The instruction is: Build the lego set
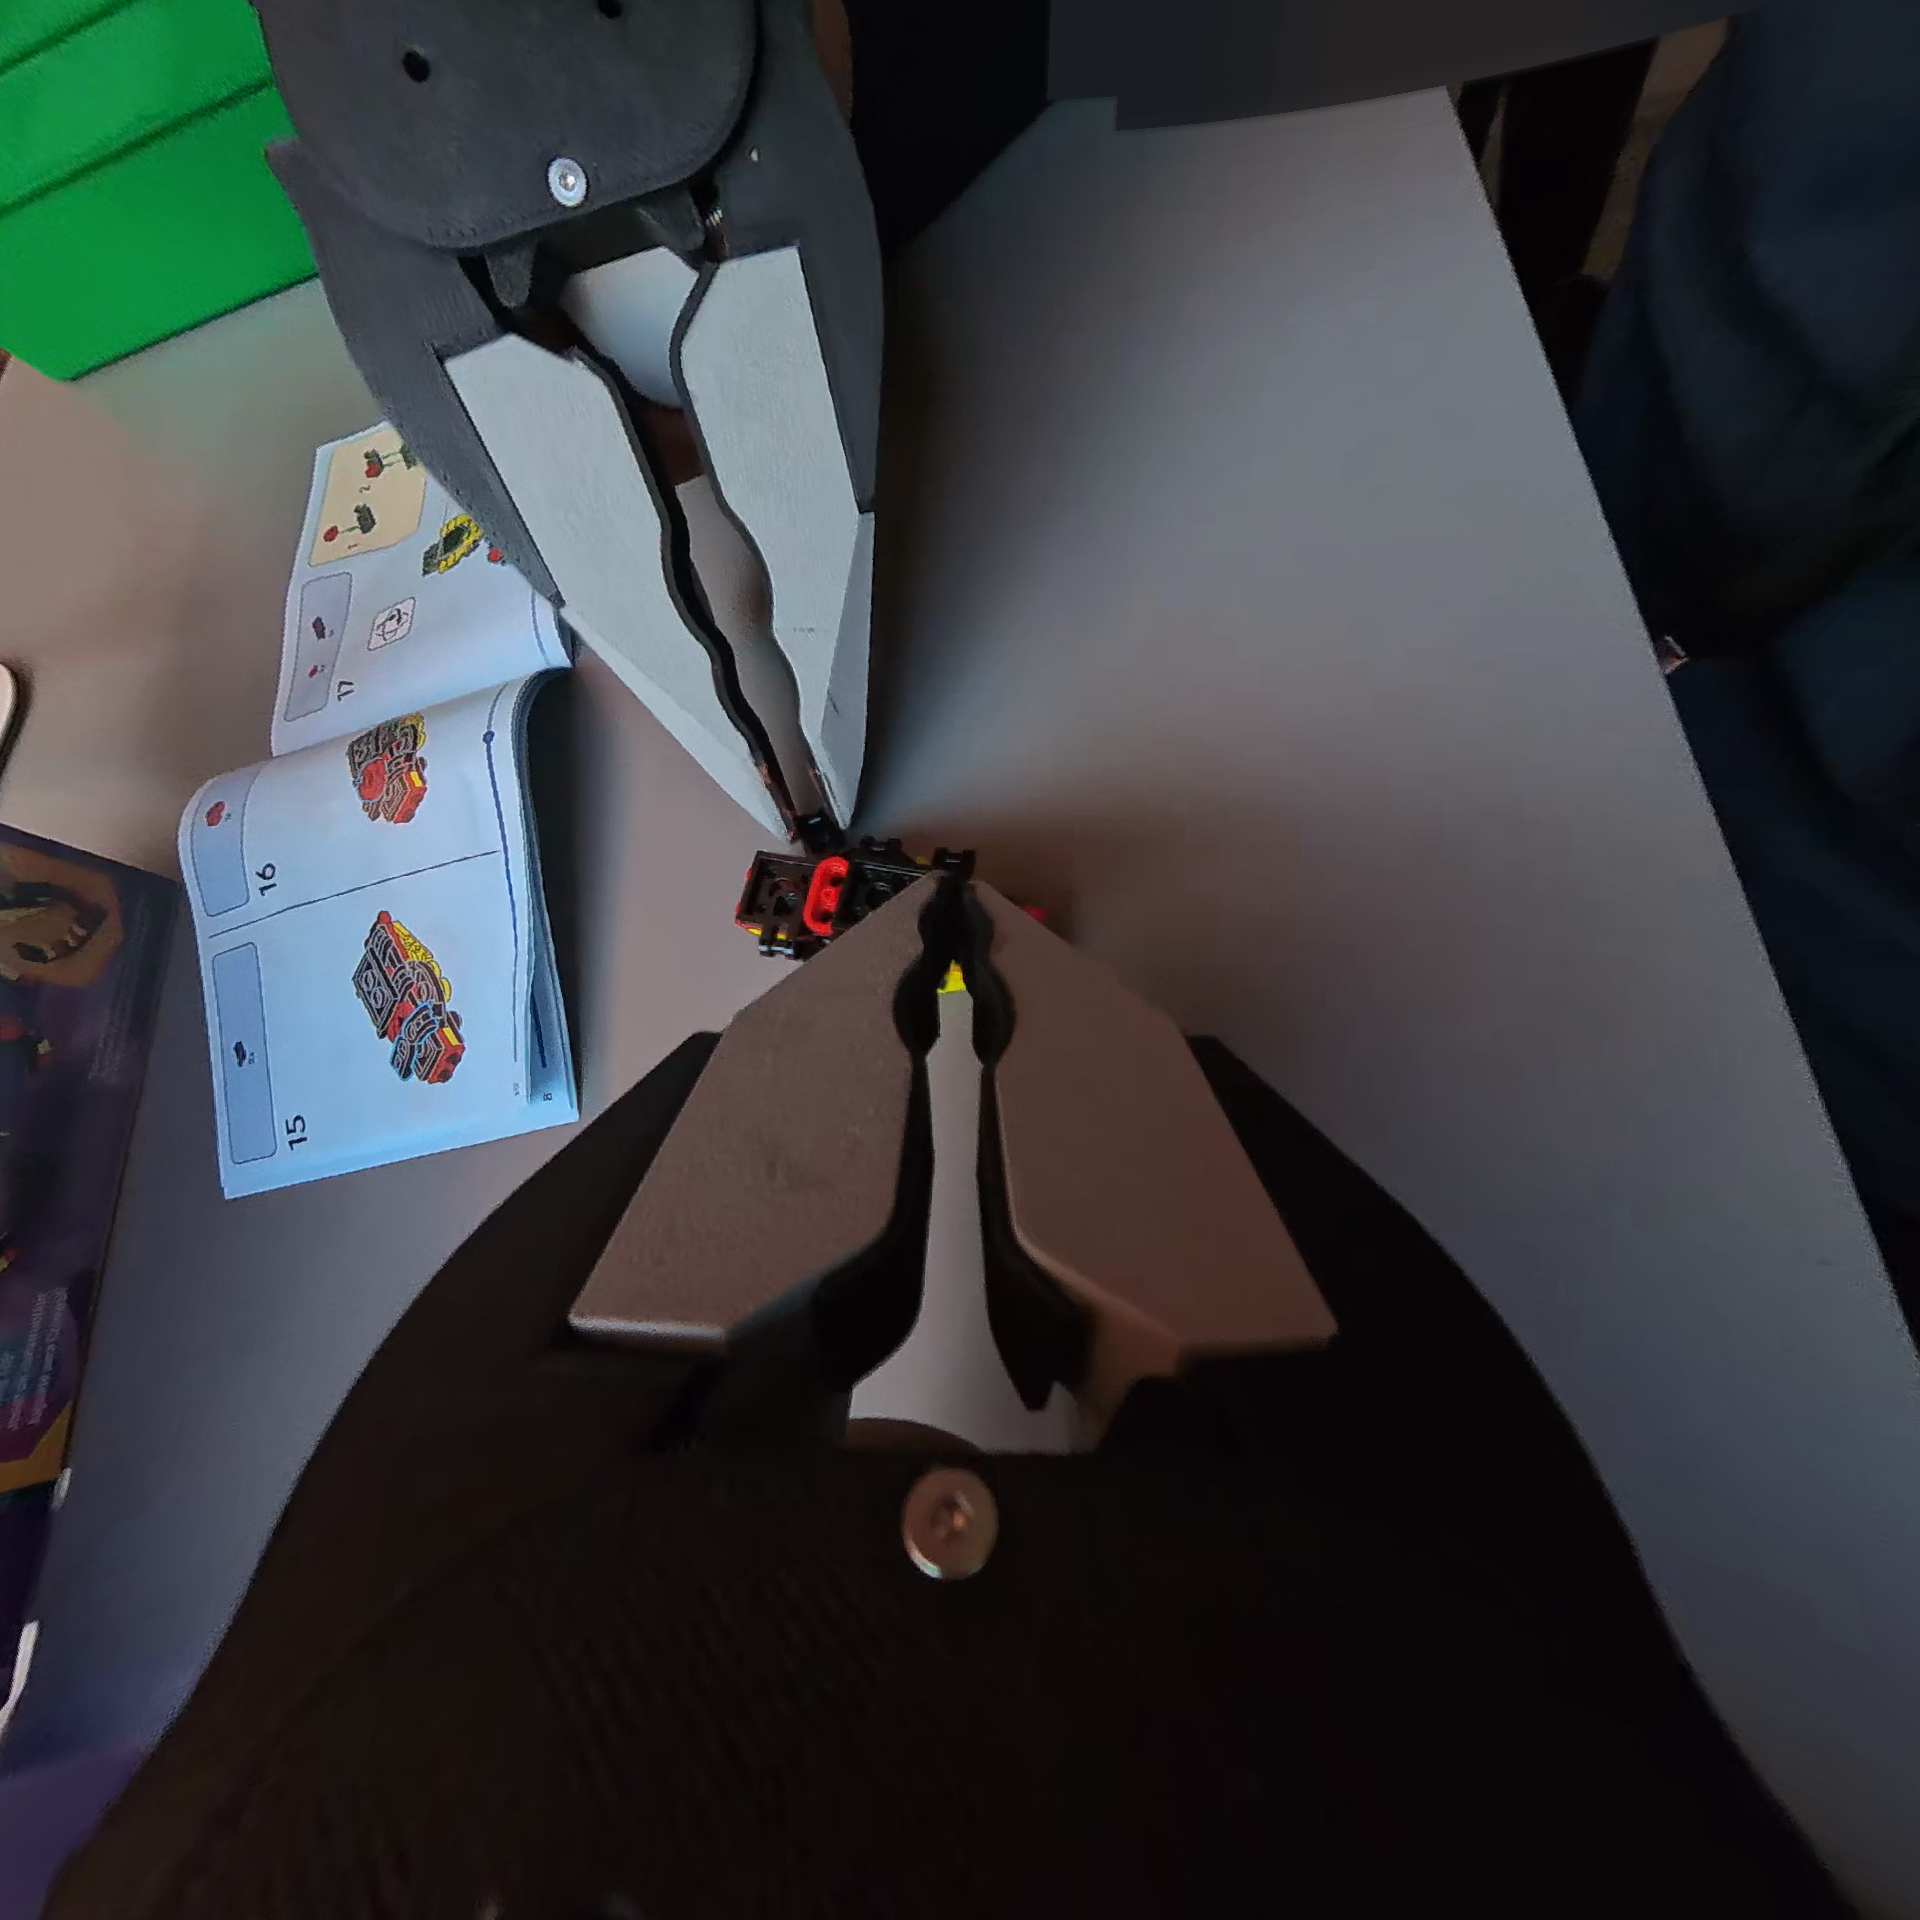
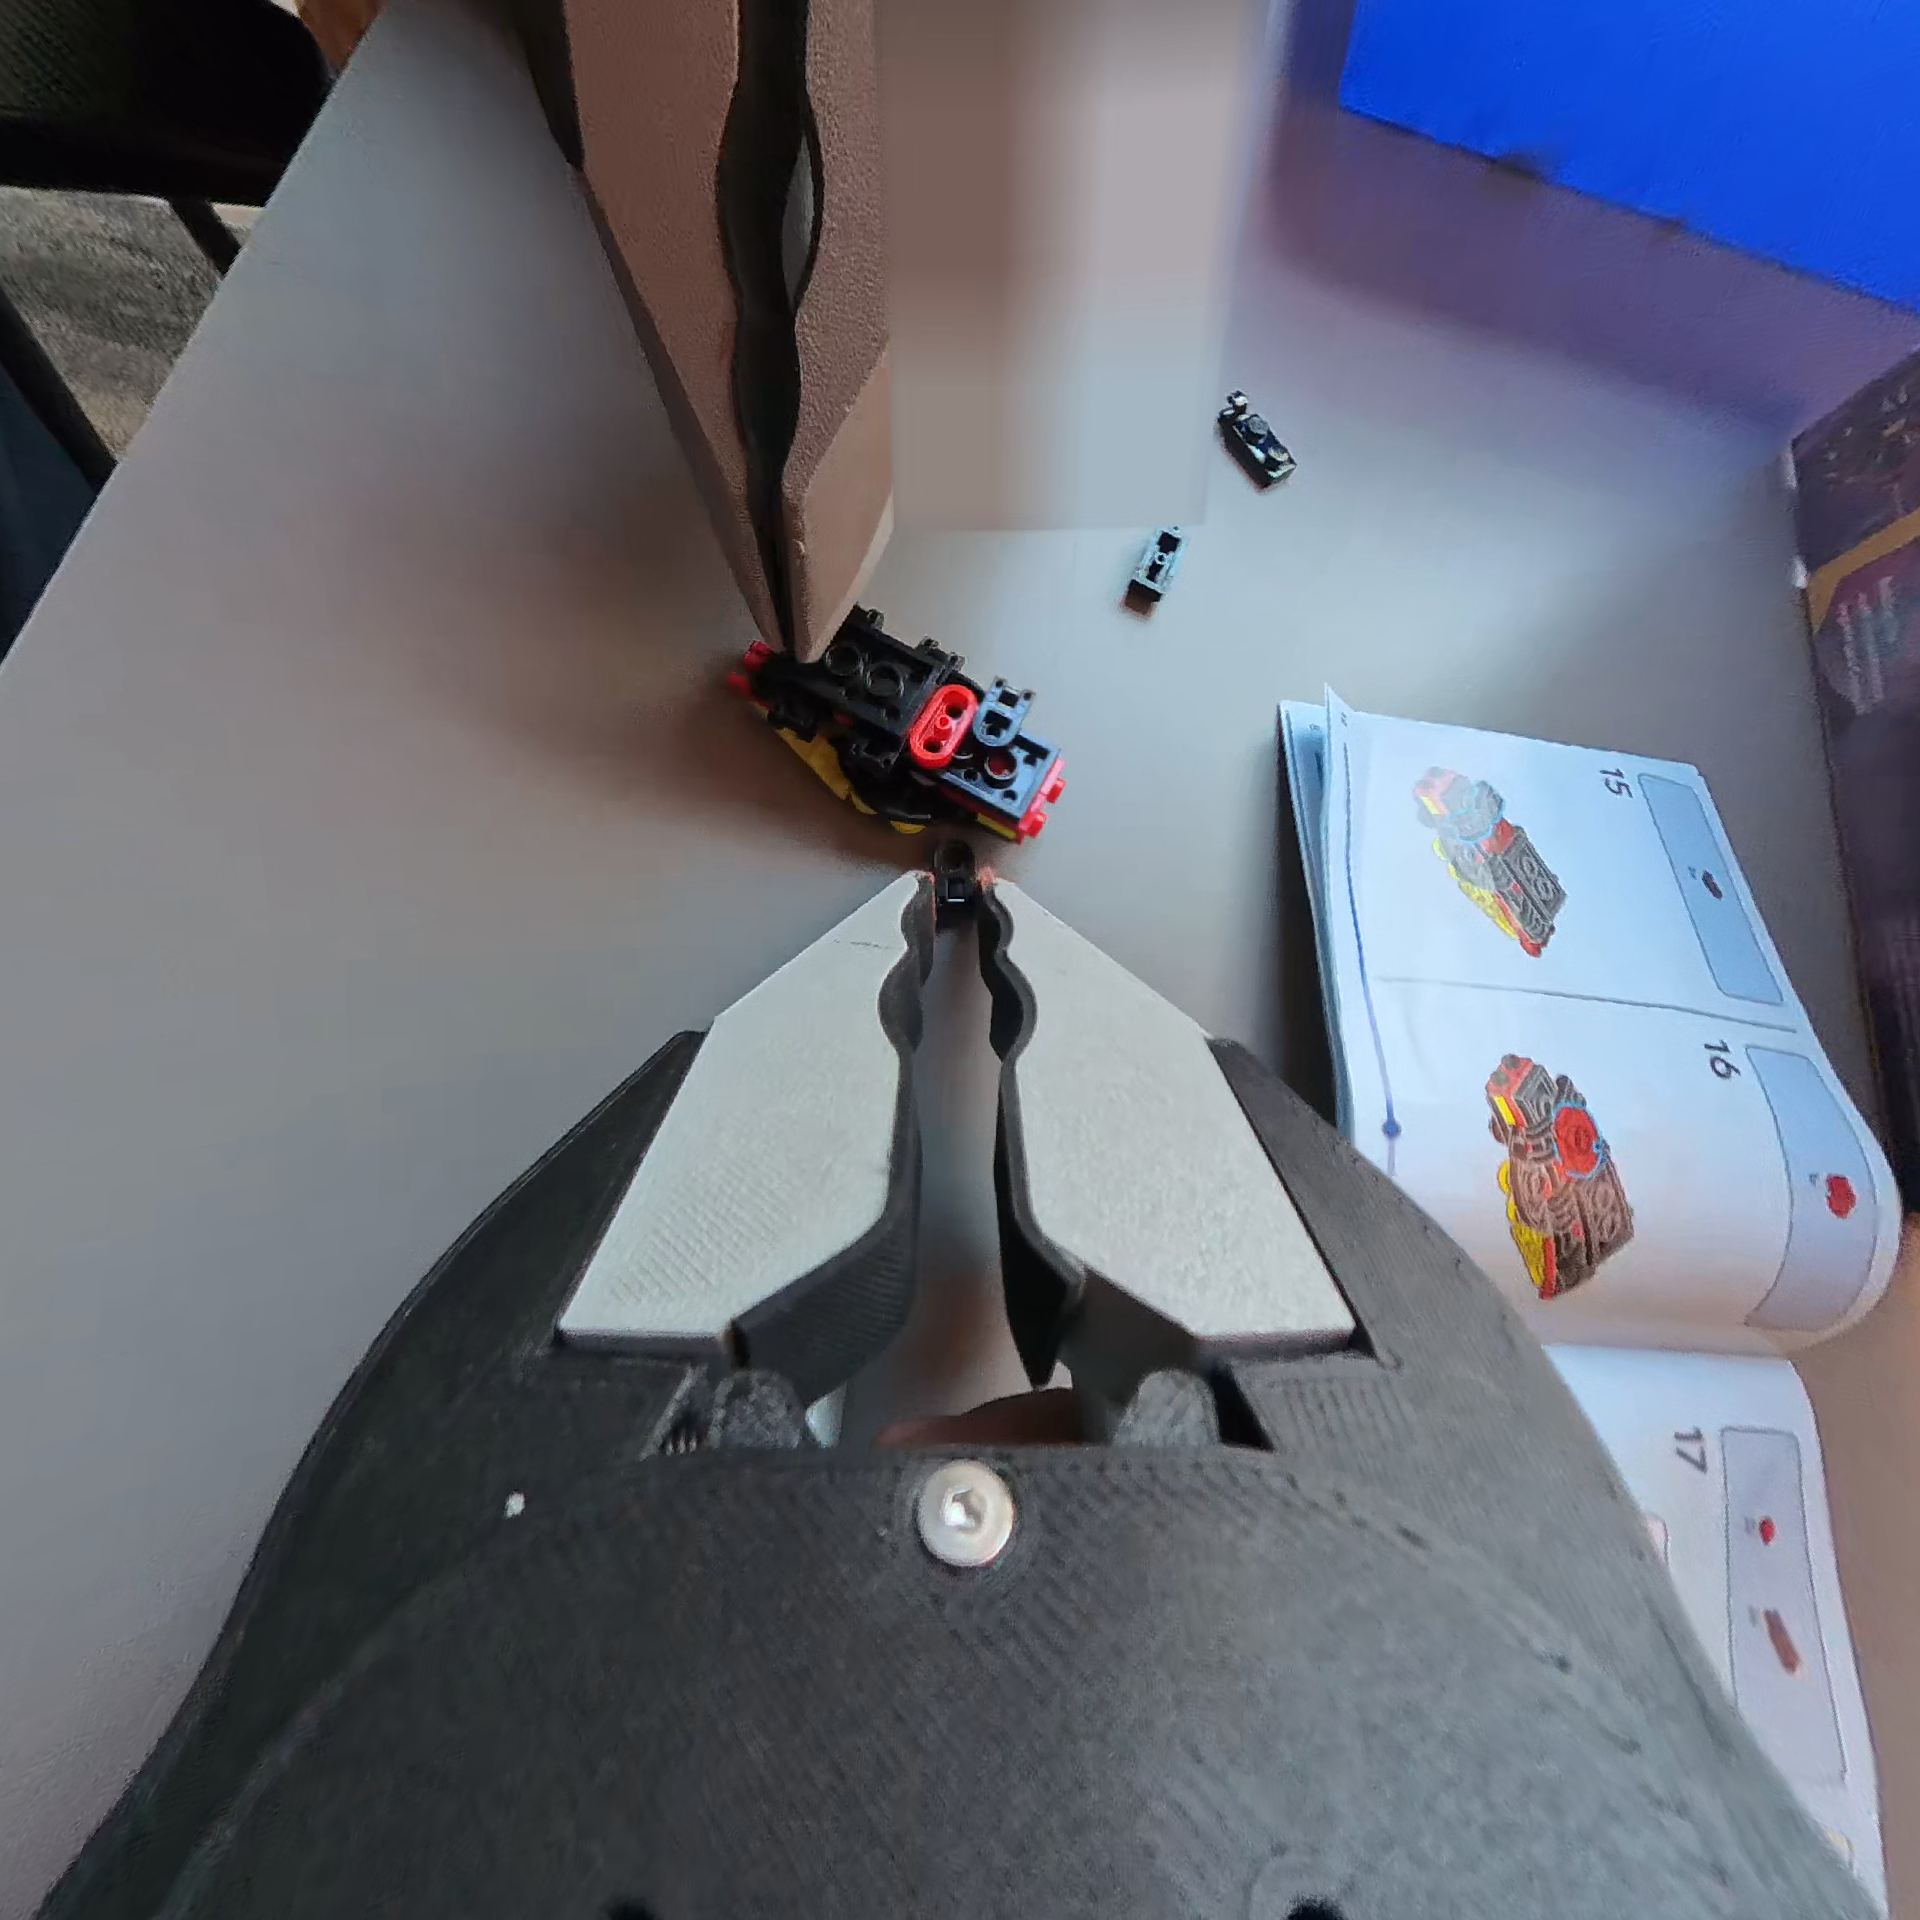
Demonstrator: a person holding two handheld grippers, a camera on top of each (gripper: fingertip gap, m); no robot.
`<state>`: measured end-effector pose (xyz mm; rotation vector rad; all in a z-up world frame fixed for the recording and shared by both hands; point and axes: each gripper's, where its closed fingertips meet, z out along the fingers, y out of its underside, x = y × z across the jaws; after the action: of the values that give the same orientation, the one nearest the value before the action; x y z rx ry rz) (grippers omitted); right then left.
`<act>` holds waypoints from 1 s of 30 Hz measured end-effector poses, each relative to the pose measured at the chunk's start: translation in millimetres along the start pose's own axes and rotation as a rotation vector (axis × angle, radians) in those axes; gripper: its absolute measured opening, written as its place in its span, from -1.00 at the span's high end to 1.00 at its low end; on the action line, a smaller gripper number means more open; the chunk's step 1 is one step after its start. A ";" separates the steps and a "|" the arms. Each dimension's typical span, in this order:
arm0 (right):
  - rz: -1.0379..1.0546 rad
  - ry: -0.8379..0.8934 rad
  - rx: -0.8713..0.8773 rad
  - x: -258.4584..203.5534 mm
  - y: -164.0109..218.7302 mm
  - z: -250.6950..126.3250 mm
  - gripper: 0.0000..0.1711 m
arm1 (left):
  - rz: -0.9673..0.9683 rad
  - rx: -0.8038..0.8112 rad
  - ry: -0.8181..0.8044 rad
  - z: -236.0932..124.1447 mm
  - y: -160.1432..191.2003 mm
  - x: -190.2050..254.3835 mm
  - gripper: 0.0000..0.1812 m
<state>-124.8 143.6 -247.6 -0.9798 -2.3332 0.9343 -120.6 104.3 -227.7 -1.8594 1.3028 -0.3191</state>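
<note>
A small black, red and yellow lego build (image 2: 894, 717) lies on the grey table (image 2: 416, 727). It has a red two-hole piece (image 2: 943, 723) on top. My left gripper (image 1: 951, 883) is shut on one end of the build (image 1: 821, 899); it comes in from the top in the right wrist view (image 2: 784, 636). My right gripper (image 2: 954, 885) is shut on a tiny black piece (image 2: 954, 860), held just short of the build's near side. In the left wrist view the right gripper (image 1: 821, 826) reaches down from above to the build's far edge.
An open instruction booklet (image 2: 1558, 987) lies beside the build and also shows in the left wrist view (image 1: 384, 935). Two loose black pieces (image 2: 1257, 442) (image 2: 1153, 566) lie beyond it. A dark box (image 2: 1860, 623) sits at the table's side. The table edge (image 1: 1558, 468) runs close by.
</note>
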 end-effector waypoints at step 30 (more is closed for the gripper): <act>0.316 0.145 0.098 27.1 -19.5 -21.1 0.95 | -1.170 0.363 -0.201 -40.5 16.0 -115.7 1.00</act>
<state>-138.4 162.5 -215.6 -1.3529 -2.0291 1.0459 -206.0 183.6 -186.5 -2.0537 -0.1104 -0.8633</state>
